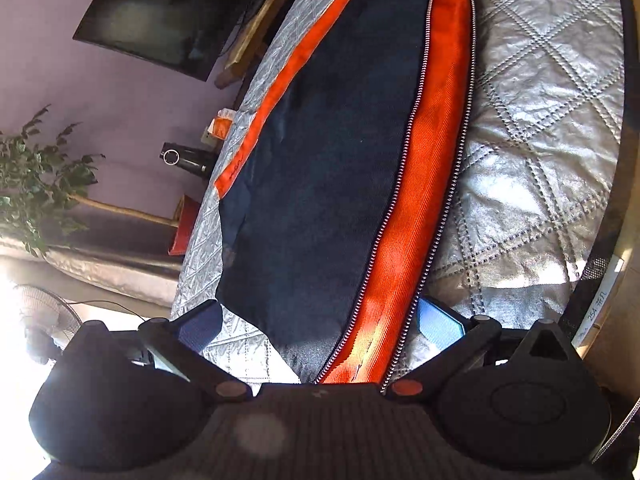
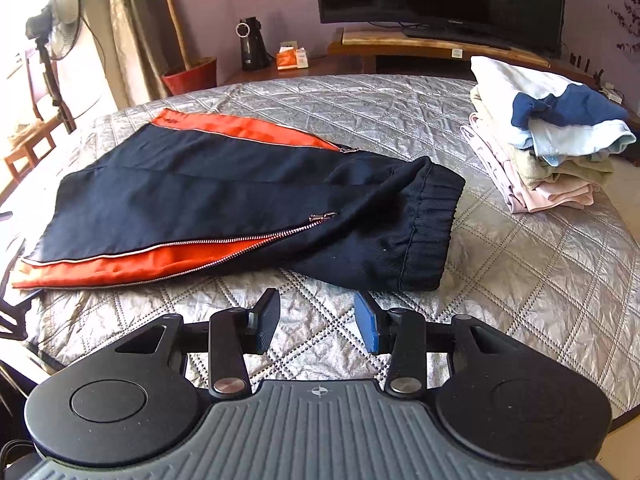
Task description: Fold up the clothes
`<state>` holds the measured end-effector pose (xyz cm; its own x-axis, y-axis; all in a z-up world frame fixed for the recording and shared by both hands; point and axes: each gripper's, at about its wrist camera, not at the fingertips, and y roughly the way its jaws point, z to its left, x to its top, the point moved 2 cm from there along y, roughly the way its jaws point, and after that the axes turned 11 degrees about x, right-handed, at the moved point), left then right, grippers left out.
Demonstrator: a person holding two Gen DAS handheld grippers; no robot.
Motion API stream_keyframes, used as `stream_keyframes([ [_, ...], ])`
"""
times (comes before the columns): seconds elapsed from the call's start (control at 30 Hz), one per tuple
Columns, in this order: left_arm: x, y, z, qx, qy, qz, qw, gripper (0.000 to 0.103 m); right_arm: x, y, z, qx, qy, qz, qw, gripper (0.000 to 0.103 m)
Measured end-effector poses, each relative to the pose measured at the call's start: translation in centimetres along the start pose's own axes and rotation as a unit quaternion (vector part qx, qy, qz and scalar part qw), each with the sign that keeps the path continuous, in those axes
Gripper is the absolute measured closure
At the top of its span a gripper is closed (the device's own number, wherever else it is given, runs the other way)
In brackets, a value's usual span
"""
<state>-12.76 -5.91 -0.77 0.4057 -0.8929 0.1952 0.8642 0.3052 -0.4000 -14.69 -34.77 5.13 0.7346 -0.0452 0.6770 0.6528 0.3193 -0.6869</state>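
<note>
Trousers [image 2: 224, 196], navy with orange zip panels, spread flat on silver quilted cover [image 2: 520, 280]; left and centre of right-wrist view, ribbed cuff [image 2: 434, 236] toward centre right. Folded laundry stack [image 2: 548, 136] in upper right, well apart.

Right gripper [image 2: 316, 320]: lower centre of frame, fingers parted, nothing between them, hovering above bare quilt just short of the cuff end. Released.

Left gripper [image 1: 320, 320]: bottom of left-wrist view, fingers spread wide either side of the garment's near edge, navy cloth and orange strip [image 1: 436, 160] lying in the gap. Pads not visibly pressing; reads as released, astride the hem.

Step in hand, by judgement: taking hold at both ends for a lengthwise fold. Recommended handling:
- pinch all layers at once, zip tape [image 1: 396, 200] included, or the orange lining slips free;
- seat the right pads on the thick ribbed cuff rather than thin leg cloth;
- avoid catching the quilt underneath;
- lift both ends level, keeping the open zips from gaping.
</note>
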Motion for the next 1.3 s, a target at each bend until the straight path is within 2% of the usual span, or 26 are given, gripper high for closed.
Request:
stream_keyframes([
  [0.07,0.1,0.0,0.0,-0.004,0.001,-0.004,1.0000,0.000,0.2,-0.1,-0.5,-0.004,0.011,-0.004,1.000,0.058],
  [0.17,0.0,0.7,0.6,-0.027,-0.009,-0.004,0.9996,0.001,0.6,-0.4,-1.5,-0.012,0.027,-0.013,0.999,0.058],
  [0.23,0.0,0.9,0.9,-0.044,-0.013,-0.006,0.9989,0.006,1.0,-0.7,-2.4,-0.003,0.056,-0.021,0.998,0.057],
  [0.3,0.0,1.0,0.9,-0.064,-0.020,-0.005,0.9978,0.031,1.5,-1.1,-3.7,0.018,0.115,-0.037,0.993,0.056],
  [0.4,0.0,0.9,0.7,-0.089,-0.026,-0.002,0.9957,0.060,2.4,-1.2,-5.8,0.063,0.229,-0.054,0.970,0.055],
  [0.47,0.0,0.8,0.6,-0.105,-0.029,0.003,0.9940,0.070,3.0,-1.0,-6.4,0.081,0.273,-0.066,0.956,0.054],
  [0.5,0.1,0.8,0.6,-0.114,-0.032,0.006,0.9930,0.079,3.3,-0.9,-6.7,0.089,0.296,-0.072,0.948,0.054],
  [0.53,0.2,0.9,0.6,-0.123,-0.034,0.010,0.9918,0.084,3.6,-0.6,-7.0,0.096,0.325,-0.073,0.938,0.049],
  [0.57,0.2,0.9,0.6,-0.130,-0.037,0.013,0.9907,0.090,3.6,-0.3,-7.4,0.099,0.359,-0.079,0.925,0.039],
  [0.63,0.1,1.0,0.8,-0.139,-0.045,0.017,0.9891,0.094,3.5,0.5,-8.3,0.100,0.414,-0.087,0.901,0.036],
  [0.7,-0.1,1.2,1.1,-0.151,-0.057,0.020,0.9868,0.099,3.3,1.5,-9.2,0.098,0.458,-0.091,0.879,0.040],
  [0.9,-0.5,1.5,2.7,-0.163,-0.105,0.021,0.9808,0.101,3.0,5.0,-10.1,0.084,0.500,-0.084,0.858,0.045],
  [0.93,-0.6,1.6,3.0,-0.164,-0.114,0.023,0.9796,0.101,2.9,5.5,-10.4,0.080,0.509,-0.085,0.853,0.047],
  [1.0,-0.6,2.0,3.5,-0.167,-0.133,0.029,0.9765,0.101,2.5,6.5,-11.1,0.079,0.529,-0.089,0.840,0.060],
  [1.03,-0.7,2.1,3.8,-0.168,-0.142,0.031,0.9750,0.101,2.3,7.0,-11.6,0.074,0.538,-0.091,0.835,0.085],
  [1.07,-0.7,2.2,4.1,-0.169,-0.150,0.033,0.9736,0.101,2.1,7.6,-12.2,0.069,0.546,-0.091,0.830,0.101],
  [1.13,-0.5,2.3,4.9,-0.169,-0.165,0.033,0.9710,0.101,2.4,8.5,-12.5,0.060,0.540,-0.085,0.835,0.102],
  [1.2,-0.3,2.3,5.8,-0.166,-0.174,0.029,0.9702,0.101,4.2,8.9,-12.1,0.061,0.509,-0.082,0.855,0.102],
  [1.3,-0.1,2.2,8.1,-0.144,-0.193,0.019,0.9704,0.101,9.7,6.1,-10.1,0.121,0.422,-0.140,0.887,0.102],
])
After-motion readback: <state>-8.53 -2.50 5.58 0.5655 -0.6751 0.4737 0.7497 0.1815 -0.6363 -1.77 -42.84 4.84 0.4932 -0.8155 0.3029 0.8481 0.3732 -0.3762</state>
